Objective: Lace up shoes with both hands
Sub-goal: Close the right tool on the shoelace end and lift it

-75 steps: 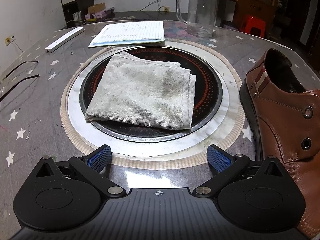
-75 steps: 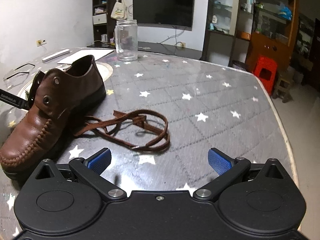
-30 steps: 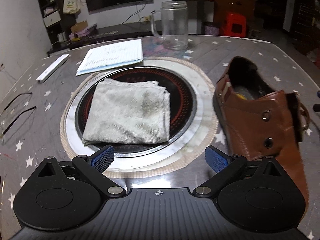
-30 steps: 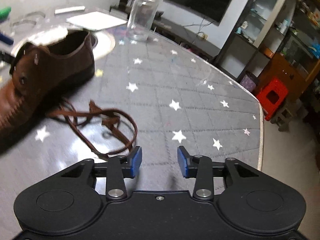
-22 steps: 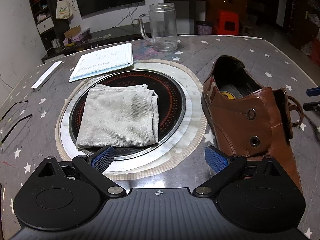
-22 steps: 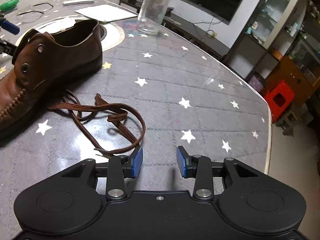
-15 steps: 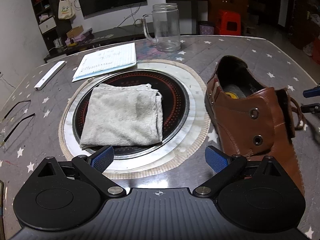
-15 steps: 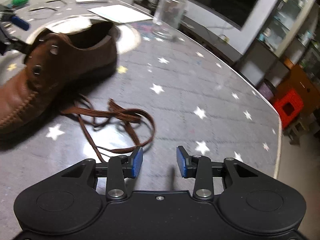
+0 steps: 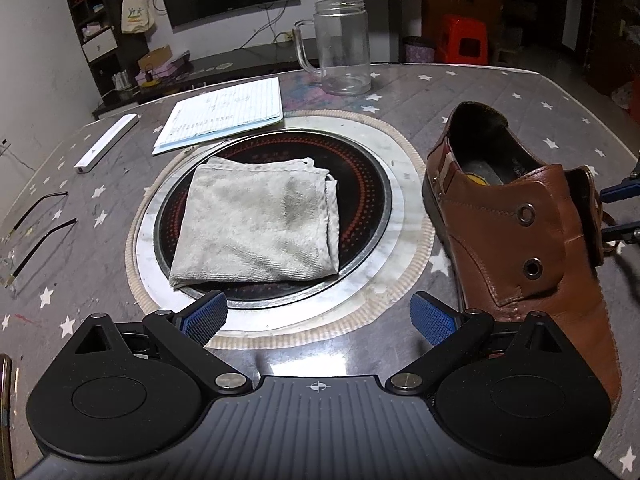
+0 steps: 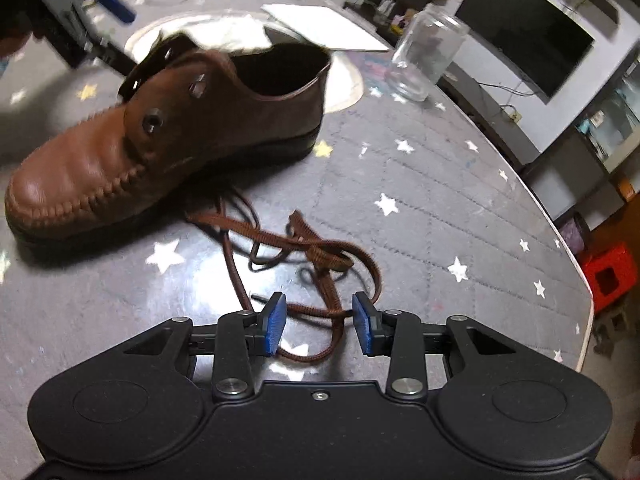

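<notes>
The brown leather shoe (image 9: 516, 240) stands unlaced on the star-patterned table, right of my left gripper (image 9: 318, 318), which is wide open and holds nothing. In the right wrist view the shoe (image 10: 160, 140) lies to the upper left, toe toward the left. The loose brown lace (image 10: 312, 252) is tangled on the table beside it. My right gripper (image 10: 320, 326) hovers low over the lace, its blue pads (image 10: 274, 326) a narrow gap apart. A loop of lace runs through that gap, not pinched.
A folded grey towel (image 9: 256, 220) lies on the round black cooktop (image 9: 368, 184). Behind it are a lined notepad (image 9: 224, 118), a glass jar mug (image 9: 344, 46) and a white bar (image 9: 106, 142). Eyeglasses (image 9: 28, 232) lie at the left. The table edge (image 10: 576, 264) curves on the right.
My right gripper narrowed its jaws from wide open, then moved forward and down so the lace loop now sits between the pads. The left gripper drew back slightly, still open.
</notes>
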`<state>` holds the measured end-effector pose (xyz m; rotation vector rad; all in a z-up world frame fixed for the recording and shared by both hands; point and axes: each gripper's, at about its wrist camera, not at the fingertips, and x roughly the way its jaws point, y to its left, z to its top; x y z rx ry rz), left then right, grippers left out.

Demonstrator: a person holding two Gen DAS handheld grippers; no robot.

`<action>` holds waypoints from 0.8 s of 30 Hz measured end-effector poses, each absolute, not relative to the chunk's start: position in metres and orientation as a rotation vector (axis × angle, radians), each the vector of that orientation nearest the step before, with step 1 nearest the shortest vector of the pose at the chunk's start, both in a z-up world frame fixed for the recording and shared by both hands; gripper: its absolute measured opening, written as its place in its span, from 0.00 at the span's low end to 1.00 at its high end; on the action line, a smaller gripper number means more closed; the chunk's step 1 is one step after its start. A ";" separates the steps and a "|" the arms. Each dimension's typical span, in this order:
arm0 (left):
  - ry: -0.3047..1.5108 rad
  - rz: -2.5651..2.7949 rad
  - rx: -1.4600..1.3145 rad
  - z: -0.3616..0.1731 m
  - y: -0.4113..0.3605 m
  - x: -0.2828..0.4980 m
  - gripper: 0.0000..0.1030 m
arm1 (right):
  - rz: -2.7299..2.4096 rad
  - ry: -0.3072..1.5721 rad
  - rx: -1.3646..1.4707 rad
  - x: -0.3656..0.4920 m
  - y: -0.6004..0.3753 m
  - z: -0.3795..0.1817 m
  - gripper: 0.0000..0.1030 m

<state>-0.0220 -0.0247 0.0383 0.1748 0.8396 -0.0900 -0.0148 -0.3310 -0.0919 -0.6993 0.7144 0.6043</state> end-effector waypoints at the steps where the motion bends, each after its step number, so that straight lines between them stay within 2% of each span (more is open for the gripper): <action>1: 0.841 -0.088 0.173 0.038 -0.024 -0.021 0.96 | 0.596 0.704 -0.703 -0.014 -0.332 -0.089 0.38; 7: 0.838 -0.093 0.171 0.038 -0.027 -0.022 0.96 | 0.502 0.713 -0.651 0.005 -0.342 -0.081 0.37; 9: 0.840 -0.096 0.171 0.037 -0.028 -0.021 0.96 | 0.495 0.732 -0.604 0.011 -0.344 -0.082 0.28; 14: 0.847 -0.097 0.174 0.035 -0.029 -0.021 0.96 | 0.487 0.784 -0.549 0.023 -0.345 -0.092 0.24; 15: 0.848 -0.097 0.173 0.035 -0.028 -0.021 0.96 | 0.484 0.791 -0.540 0.025 -0.345 -0.094 0.18; 17: 0.848 -0.096 0.172 0.034 -0.028 -0.020 0.96 | 0.485 0.813 -0.529 0.029 -0.346 -0.096 0.11; 20: 0.849 -0.096 0.172 0.034 -0.029 -0.021 0.96 | 0.479 0.819 -0.548 0.029 -0.347 -0.099 0.06; 24: 0.854 -0.098 0.175 0.032 -0.030 -0.021 0.96 | 0.439 0.746 -0.645 0.026 -0.343 -0.097 0.03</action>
